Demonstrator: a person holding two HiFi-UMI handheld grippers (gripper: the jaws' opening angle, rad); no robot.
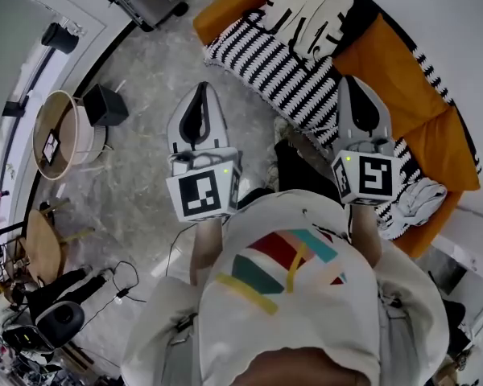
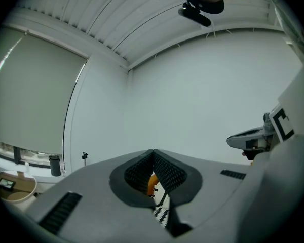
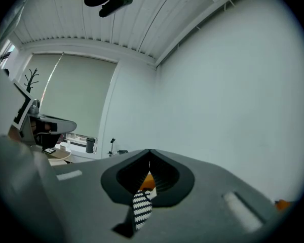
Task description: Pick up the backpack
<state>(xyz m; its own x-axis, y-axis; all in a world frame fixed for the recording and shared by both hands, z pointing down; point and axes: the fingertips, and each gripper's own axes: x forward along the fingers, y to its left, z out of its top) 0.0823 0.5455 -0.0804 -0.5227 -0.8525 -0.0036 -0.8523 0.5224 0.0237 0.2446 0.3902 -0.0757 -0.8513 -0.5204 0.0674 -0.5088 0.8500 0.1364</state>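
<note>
Hovering with both pairs of jaws pressed together and empty, the left gripper [image 1: 202, 88] and right gripper [image 1: 351, 80] flank a dark shape at frame centre, likely the backpack [image 1: 302, 175]: probably soft, slumping, best lifted by a top strap.

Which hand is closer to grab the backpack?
Probably the right gripper: the dark thing, likely the backpack, lies just beside it by the sofa. The left gripper is over bare floor. Both are shut.

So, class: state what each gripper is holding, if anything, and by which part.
Nothing is held. The left gripper and the right gripper both have their jaws shut together, empty.
</note>
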